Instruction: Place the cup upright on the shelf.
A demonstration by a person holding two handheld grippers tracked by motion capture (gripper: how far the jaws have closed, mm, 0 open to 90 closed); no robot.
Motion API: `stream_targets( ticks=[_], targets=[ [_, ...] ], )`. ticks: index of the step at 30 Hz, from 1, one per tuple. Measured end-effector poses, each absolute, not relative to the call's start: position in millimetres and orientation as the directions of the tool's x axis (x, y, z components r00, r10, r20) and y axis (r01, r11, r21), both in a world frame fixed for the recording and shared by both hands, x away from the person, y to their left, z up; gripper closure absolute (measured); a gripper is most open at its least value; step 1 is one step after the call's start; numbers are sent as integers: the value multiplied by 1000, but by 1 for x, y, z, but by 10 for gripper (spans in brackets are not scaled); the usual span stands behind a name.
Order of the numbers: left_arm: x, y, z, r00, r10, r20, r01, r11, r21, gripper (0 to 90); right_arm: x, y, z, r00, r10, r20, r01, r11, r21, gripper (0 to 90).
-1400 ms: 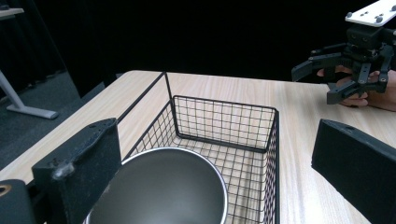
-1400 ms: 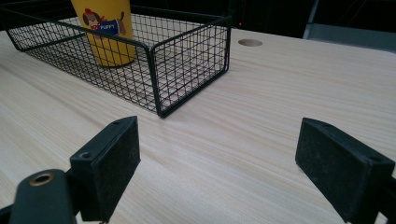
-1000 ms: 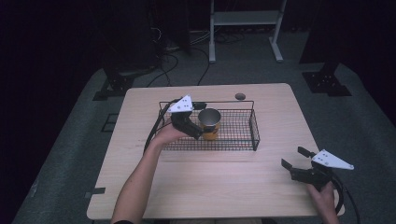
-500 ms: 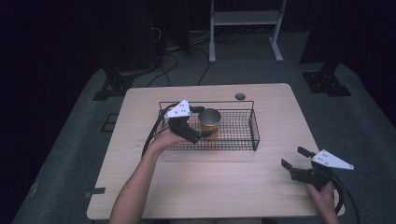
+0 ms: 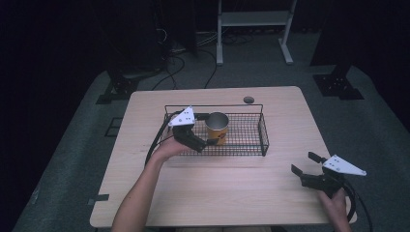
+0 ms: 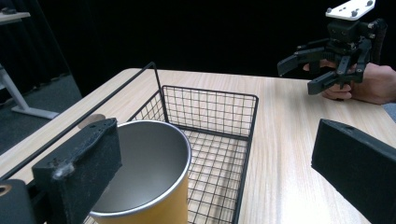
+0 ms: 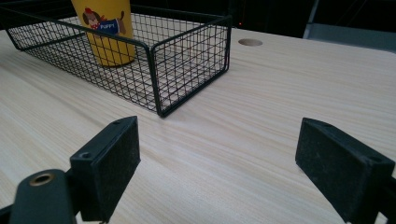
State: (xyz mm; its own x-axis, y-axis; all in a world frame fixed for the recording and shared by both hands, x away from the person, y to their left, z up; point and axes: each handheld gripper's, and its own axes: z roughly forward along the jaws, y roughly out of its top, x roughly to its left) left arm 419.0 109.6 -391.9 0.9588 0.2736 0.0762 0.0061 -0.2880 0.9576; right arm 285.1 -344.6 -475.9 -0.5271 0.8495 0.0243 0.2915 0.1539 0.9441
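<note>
A yellow cup point(image 5: 217, 127) with a metal inside stands upright in the left half of a black wire basket point(image 5: 251, 137) at mid-table. My left gripper point(image 5: 205, 129) reaches over the basket's front left, open wide. In the left gripper view the cup point(image 6: 149, 186) stands just inside one jaw and far from the other, and nothing is gripped. My right gripper point(image 5: 303, 163) hovers open over the table's front right corner, empty. The right gripper view shows the cup point(image 7: 109, 28), with a cartoon dog print, behind the basket's mesh point(image 7: 187, 60).
The light wooden table point(image 5: 232, 193) has a round cable hole point(image 5: 248, 100) behind the basket. The right gripper point(image 6: 303, 70) and its hand show far off in the left gripper view. Dark floor, cables and stand legs surround the table.
My left gripper has drawn back a little toward the person, away from the cup. The cup, basket and right gripper have stayed put.
</note>
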Motion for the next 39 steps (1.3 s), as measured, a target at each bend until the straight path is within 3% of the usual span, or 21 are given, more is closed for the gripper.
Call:
stream_targets(
  ticks=[39],
  targets=[
    [373,116,-399,967,227,113,-56,-242,969,7,285,-345,-476,-532,846,23,287,156,945,128]
  ],
)
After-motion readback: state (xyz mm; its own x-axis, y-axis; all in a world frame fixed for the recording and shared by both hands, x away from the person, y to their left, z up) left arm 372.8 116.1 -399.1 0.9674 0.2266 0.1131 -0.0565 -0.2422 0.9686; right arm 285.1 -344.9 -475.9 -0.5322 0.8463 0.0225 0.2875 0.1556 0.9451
